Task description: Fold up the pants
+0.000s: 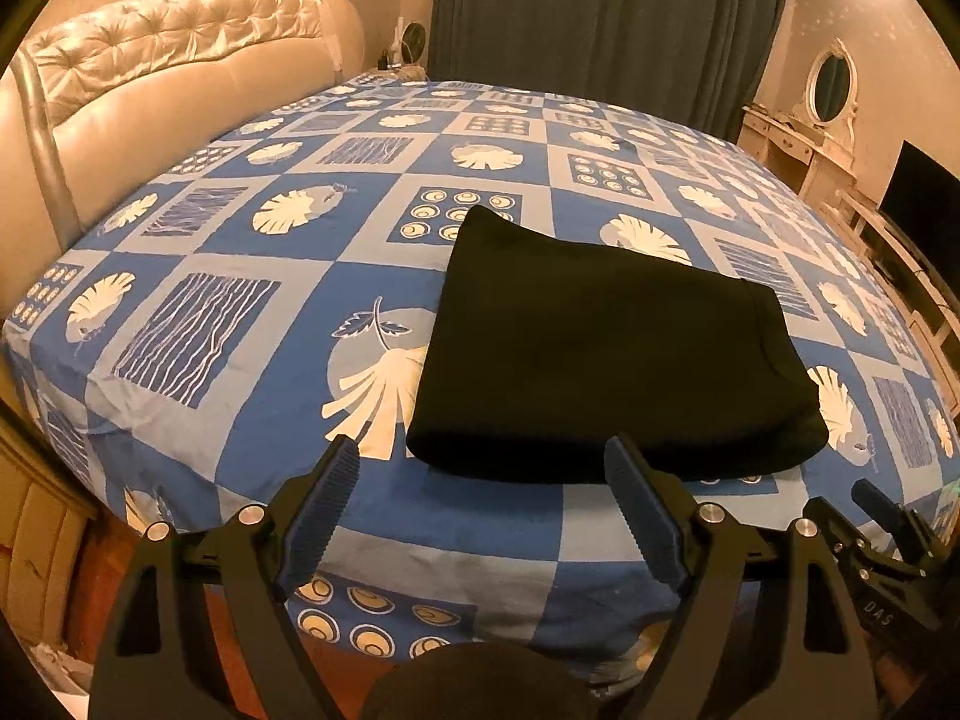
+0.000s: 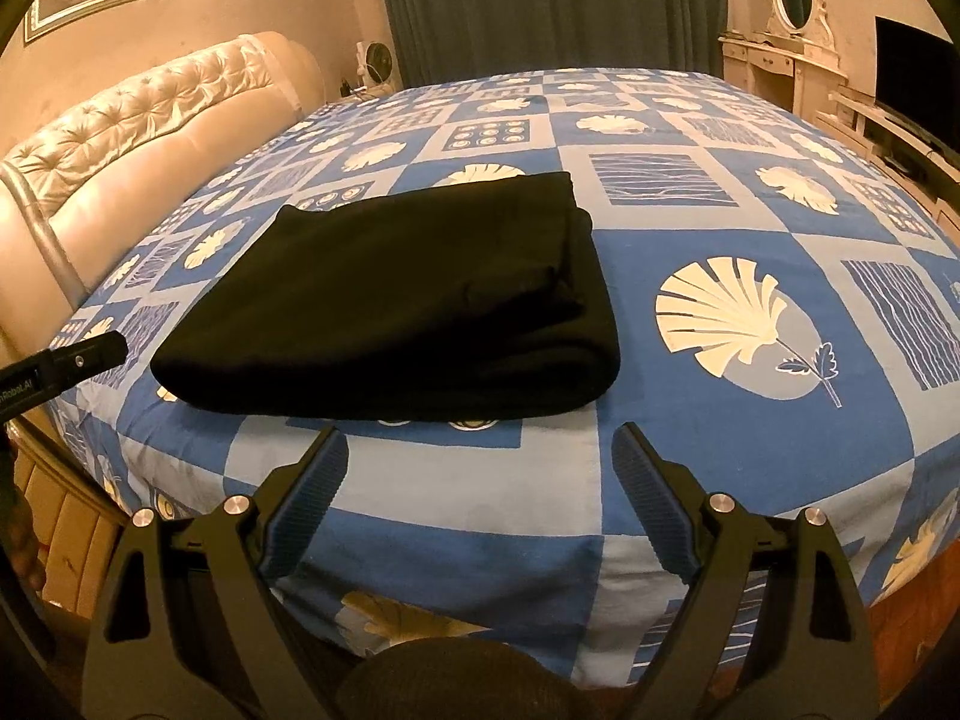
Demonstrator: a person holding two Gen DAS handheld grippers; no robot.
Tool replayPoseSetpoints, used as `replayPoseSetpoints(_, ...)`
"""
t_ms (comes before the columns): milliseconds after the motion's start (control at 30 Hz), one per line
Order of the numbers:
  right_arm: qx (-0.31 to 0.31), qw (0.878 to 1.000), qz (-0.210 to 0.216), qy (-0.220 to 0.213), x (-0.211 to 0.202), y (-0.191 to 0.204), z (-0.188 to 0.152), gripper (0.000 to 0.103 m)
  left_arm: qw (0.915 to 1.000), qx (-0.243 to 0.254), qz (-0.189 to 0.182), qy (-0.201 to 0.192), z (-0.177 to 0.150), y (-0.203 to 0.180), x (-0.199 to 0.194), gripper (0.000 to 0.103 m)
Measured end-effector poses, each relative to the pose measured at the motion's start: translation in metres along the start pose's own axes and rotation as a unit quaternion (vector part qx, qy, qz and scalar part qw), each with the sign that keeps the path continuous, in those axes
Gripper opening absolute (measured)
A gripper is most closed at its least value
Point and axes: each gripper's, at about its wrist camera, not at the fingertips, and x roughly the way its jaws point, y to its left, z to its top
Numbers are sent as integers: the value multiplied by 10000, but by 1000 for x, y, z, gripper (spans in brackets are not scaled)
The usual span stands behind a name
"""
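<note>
The left gripper (image 1: 483,456) is hanging over the near edge of the bed with its jaws spread wide and nothing lying between them. Its ribbed blue pads (image 1: 318,516) are pointing forward and slightly inward, and they are touching no cloth. The right gripper (image 2: 480,444) is hanging the same way, jaws wide apart and holding nothing, just short of the folded bundle.

Straight ahead of both tools, the black pants (image 1: 600,348) are lying folded into a compact, thick rectangle on the bed. In the left wrist view the bundle is sitting ahead and a little to the right of the jaws, its near edge passing just beyond the right fingertip. In the right wrist view the pants (image 2: 408,300) are sitting ahead and to the left, their rounded fold facing the tool and stacked layers showing along the right-hand side.

Beneath everything, a blue and white bedsheet (image 1: 252,240) printed with shells and wavy squares is covering the mattress. Further out to the left, a tufted cream headboard (image 1: 168,60) is running along the bed. Beyond the far side, dark curtains (image 1: 600,18) are hanging, and off to the right a white dresser with an oval mirror (image 1: 831,84) is standing beside a dark screen (image 1: 924,204).
</note>
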Motion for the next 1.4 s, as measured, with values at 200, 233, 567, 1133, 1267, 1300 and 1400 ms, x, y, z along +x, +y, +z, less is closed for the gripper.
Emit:
replayPoseSetpoints(200,-6,10000,-11,1,0,0,0,90,10000,-10,8,-12,0,1,0,82)
replayPoseSetpoints(233,-10,10000,-14,0,0,0,0,90,10000,-20,7,-11,0,1,0,82)
replayPoseSetpoints(567,-49,10000,-15,-11,-1,-1,0,90,10000,12,94,9,-1,1,0,82)
replayPoseSetpoints(1133,-53,10000,-5,-5,0,-1,0,90,9985,169,129,-511,9,-5,-18,89)
replayPoseSetpoints(1267,-29,10000,1,11,0,0,-1,90,9960,371,484,-658,7,-12,-22,90)
replayPoseSetpoints(1300,-17,10000,5,20,0,1,-1,90,9959,374,507,-644,7,-12,-21,90)
replayPoseSetpoints(1400,1,10000,15,21,0,4,-2,90,9973,354,406,-496,6,-11,-18,90)
